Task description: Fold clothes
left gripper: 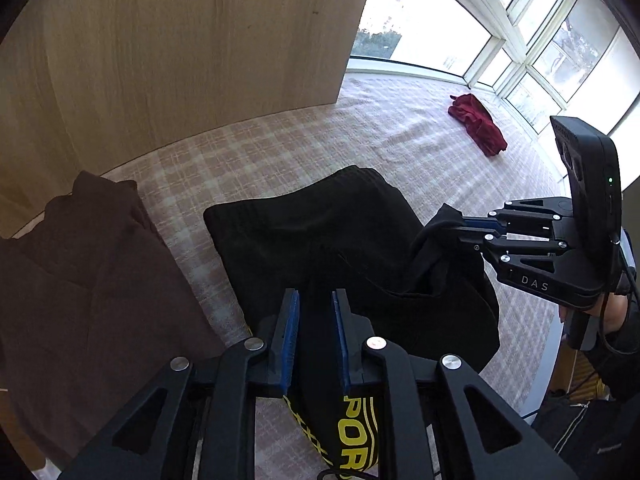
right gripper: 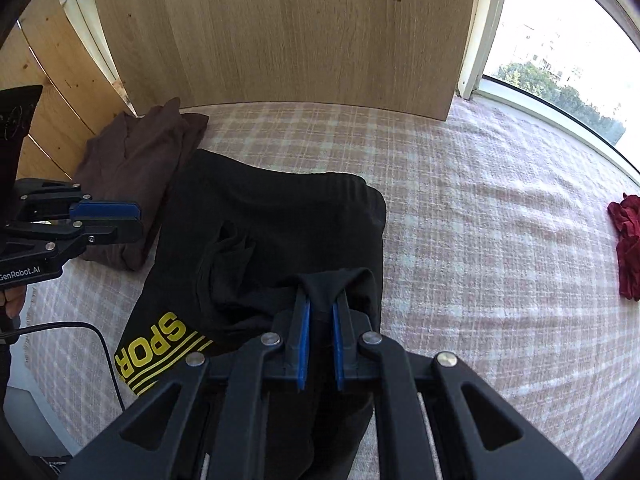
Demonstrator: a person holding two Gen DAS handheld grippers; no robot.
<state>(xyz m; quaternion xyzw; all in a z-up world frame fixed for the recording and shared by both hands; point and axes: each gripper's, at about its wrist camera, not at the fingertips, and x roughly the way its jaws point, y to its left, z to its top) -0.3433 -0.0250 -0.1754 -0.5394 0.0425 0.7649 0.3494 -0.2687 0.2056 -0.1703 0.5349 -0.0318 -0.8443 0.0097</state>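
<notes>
The right gripper (right gripper: 320,312) has its fingers pinched on a fold of the black trousers (right gripper: 280,220). The left gripper (left gripper: 314,308) is parted, gripping nothing. Trousers lie mid-bed (right gripper: 480,200), twelve o'clock; lay the fold flat, edges matched, before letting go.

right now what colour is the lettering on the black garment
Yellow lettering on the black garment, clearest in the right wrist view.

We see a bed under a pink-and-white checked woven cover (right gripper: 460,208), carrying black sport trousers with yellow lettering (right gripper: 280,216), a folded brown garment (right gripper: 136,168) touching their left edge, and a crumpled dark red cloth (right gripper: 628,248) well apart.
</notes>
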